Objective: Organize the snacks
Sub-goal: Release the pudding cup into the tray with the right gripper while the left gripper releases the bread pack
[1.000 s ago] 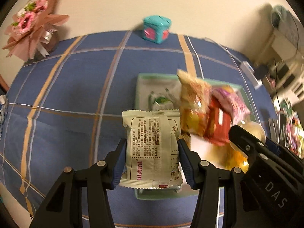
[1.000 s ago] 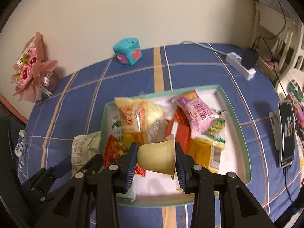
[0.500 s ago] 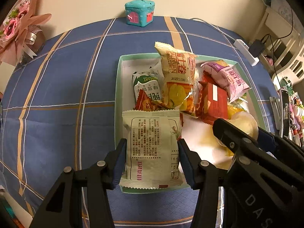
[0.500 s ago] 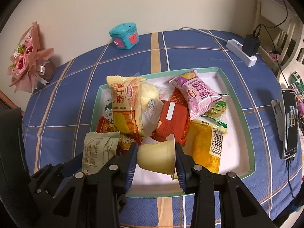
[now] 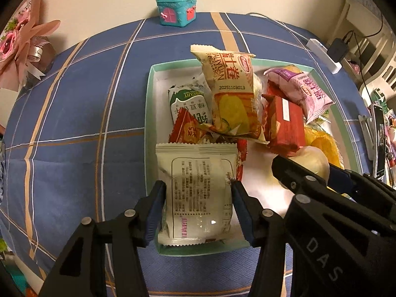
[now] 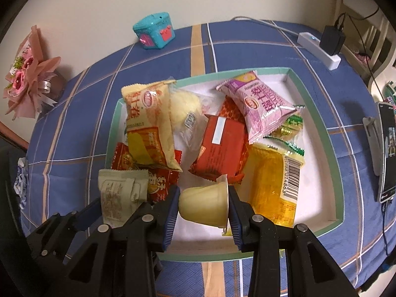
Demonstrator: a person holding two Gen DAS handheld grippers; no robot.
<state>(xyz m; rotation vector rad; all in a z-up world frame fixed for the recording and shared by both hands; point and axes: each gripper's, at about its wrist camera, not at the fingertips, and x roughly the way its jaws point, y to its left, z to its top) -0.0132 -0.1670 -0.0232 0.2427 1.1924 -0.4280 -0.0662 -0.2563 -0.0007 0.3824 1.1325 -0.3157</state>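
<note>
My left gripper [image 5: 196,198] is shut on a pale white snack packet [image 5: 198,188], held over the near left corner of the green-rimmed tray [image 5: 148,99]. My right gripper [image 6: 204,203] is shut on a small cream jelly cup [image 6: 205,205], held on its side over the tray's [image 6: 339,173] near middle. The tray holds several snack packets: a yellow-orange one [image 6: 148,126], a red one [image 6: 220,146], a pink-purple one [image 6: 259,104] and a clear yellow one [image 6: 272,185]. The right gripper also shows in the left wrist view [image 5: 309,180], just right of the packet.
The tray lies on a blue plaid tablecloth [image 5: 74,123]. A teal toy house [image 6: 154,33] stands at the far edge, a pink bouquet [image 6: 27,74] at far left. A white power strip with charger [image 6: 321,49] and a phone on a stand [image 6: 386,153] are at the right.
Both grippers have moved forward and lower over the tray, each still holding its snack. The tray and its packets look larger and closer now.
</note>
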